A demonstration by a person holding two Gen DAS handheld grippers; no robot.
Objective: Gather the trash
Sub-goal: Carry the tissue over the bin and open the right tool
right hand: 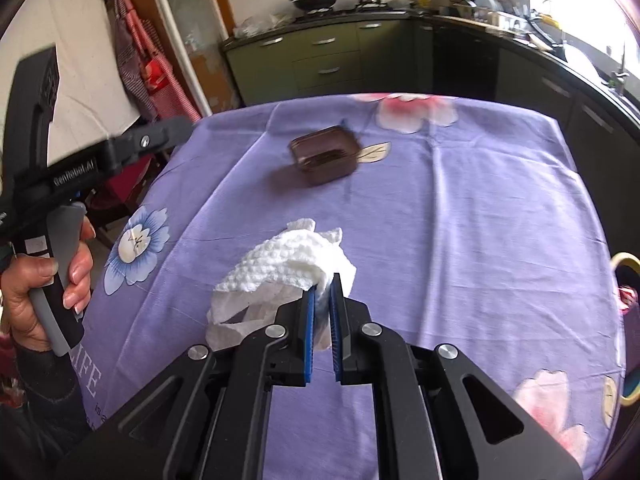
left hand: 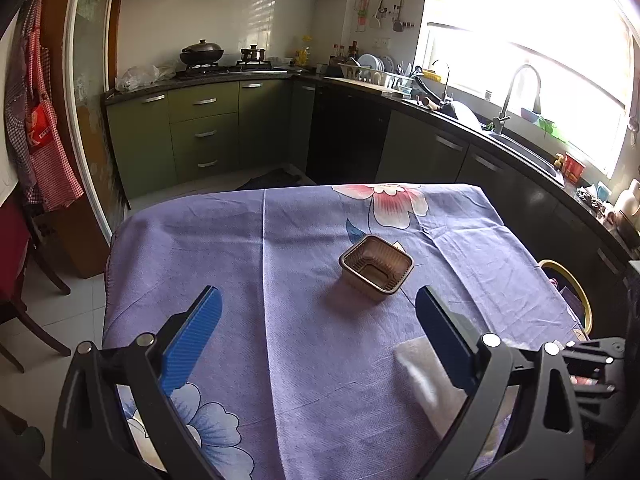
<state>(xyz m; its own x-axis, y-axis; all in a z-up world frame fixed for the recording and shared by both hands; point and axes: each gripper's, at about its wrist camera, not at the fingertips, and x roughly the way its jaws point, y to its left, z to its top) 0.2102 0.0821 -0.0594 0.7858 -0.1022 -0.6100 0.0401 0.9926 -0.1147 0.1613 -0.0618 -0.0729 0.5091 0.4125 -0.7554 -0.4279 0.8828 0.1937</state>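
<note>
R tool [right hand: 323, 292] clamped on crumpled paper towel [right hand: 288, 264], held just above worktop [right hand: 460, 220]. L tool [left hand: 318, 312] jaws apart, empty, aimed at brown plastic tray [left hand: 376, 266] on the cloth. Risk: grip is on towel edge only; loose folds may slip out en route to yellow-rimmed bin [left hand: 568, 284].

Purple floral cotton tablecloth [left hand: 304, 240] draped over table. Olive-green kitchen cabinets [left hand: 200, 128] with metal handles. Black lidded wok [left hand: 201, 53] on gas stove. White dish rack [left hand: 376, 74] holding plates. Curved steel faucet [left hand: 516, 92] at window. Red-checked aprons [left hand: 44, 120] hanging left.
</note>
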